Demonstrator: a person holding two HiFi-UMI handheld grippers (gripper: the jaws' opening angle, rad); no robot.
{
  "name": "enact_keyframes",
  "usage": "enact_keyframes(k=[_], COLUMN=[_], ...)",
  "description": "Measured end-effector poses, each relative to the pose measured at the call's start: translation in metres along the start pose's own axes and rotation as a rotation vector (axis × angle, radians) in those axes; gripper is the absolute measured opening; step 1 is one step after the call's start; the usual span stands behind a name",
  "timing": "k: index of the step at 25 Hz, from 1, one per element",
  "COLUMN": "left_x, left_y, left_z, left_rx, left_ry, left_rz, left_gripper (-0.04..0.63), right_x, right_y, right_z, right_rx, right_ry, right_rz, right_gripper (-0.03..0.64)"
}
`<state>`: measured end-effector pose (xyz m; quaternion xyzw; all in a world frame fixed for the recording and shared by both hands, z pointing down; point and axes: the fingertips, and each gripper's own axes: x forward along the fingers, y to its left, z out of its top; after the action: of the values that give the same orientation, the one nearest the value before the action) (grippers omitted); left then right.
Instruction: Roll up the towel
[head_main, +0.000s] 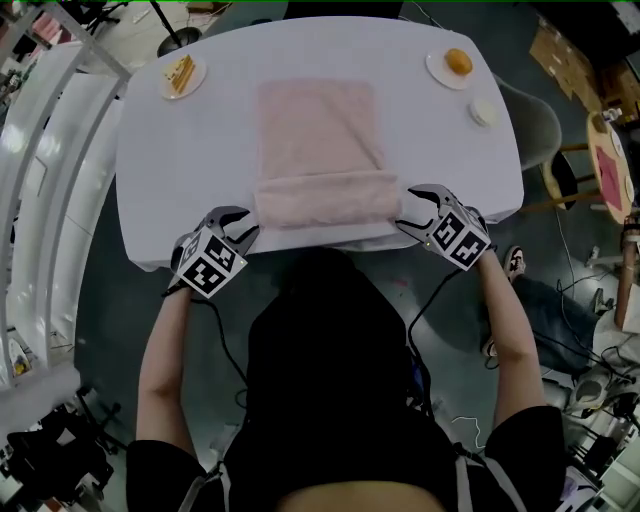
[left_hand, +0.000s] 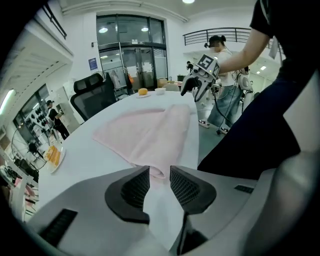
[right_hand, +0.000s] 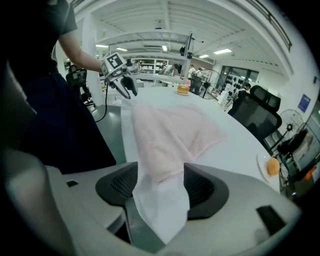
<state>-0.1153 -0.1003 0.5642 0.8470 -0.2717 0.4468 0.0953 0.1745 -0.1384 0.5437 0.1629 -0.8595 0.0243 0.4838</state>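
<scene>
Partly rolled towel (head_main: 318, 140), left tongs (head_main: 246, 223), right tongs (head_main: 404, 206)

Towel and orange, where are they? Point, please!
pink towel (head_main: 318, 130), head view, on its flat part that is not rolled yet.
orange (head_main: 458, 61), head view, on the middle of the fruit.

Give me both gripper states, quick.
Left gripper: open, holding nothing; the towel end lies just past its tips.
Right gripper: looks open; towel end between its jaws, not pinched.
</scene>
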Motion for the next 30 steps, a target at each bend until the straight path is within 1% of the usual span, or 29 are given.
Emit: enact_keyframes(k=[3,5,9,13,15,18,20,22,25,26,28,30], left_x=[0.002,0.004,0.009,0.018,0.025,0.036,0.042,0.046,0.052,0.054,0.059,0.063], left_y=[-0.013,-0.021,-0.029,-0.025,-0.02,-0.016,-0.015,-0.016,-0.014,-0.012,-0.007,-0.003], left_z=[-0.001,-0.002,-0.002,0.005,0.007,0.001,-0.005,-0.009,-0.011,-0.011,-0.011,-0.012], left_rx=[0.063,0.102,0.194,0.246,0.27,0.319,0.349,0.361,0.343,0.336,0.334,0.346], left_ry=[0.018,0.028,0.039,0.037,0.047,0.098,0.138,0.164,0.177,0.181,0.192,0.207], left_rz=[-0.006,-0.012,0.012,0.064,0.09,0.088,0.073,0.061,0.049,0.043,0.034,0.02], left_gripper=[0.173,0.178,0.184,0.185,0.185,0.185,0.184,0.185,0.186,0.185,0.186,0.184], right_x=[0.004,0.008,0.015,0.023,0.029,0.038,0.043,0.046,0.051,0.052,0.053,0.056], right_y=[0.015,0.021,0.029,0.03,0.03,0.031,0.03,0.03,0.028,0.026,0.021,0.017], right_z=[-0.002,-0.002,-0.004,-0.003,-0.004,-0.008,-0.009,-0.011,-0.013,-0.013,-0.012,-0.012], right_rx=[-0.024,-0.06,-0.168,-0.257,-0.291,-0.338,-0.348,-0.348,-0.332,-0.316,-0.279,-0.271], right_ry=[0.02,0.035,0.072,0.087,0.096,0.11,0.113,0.112,0.104,0.1,0.094,0.098], right_rz=[0.009,0.007,-0.021,-0.042,-0.036,-0.002,0.024,0.047,0.085,0.1,0.128,0.141], right_gripper=[0.301,0.301,0.301,0.301,0.301,0.301,0.301,0.3,0.291,0.261,0.261,0.261])
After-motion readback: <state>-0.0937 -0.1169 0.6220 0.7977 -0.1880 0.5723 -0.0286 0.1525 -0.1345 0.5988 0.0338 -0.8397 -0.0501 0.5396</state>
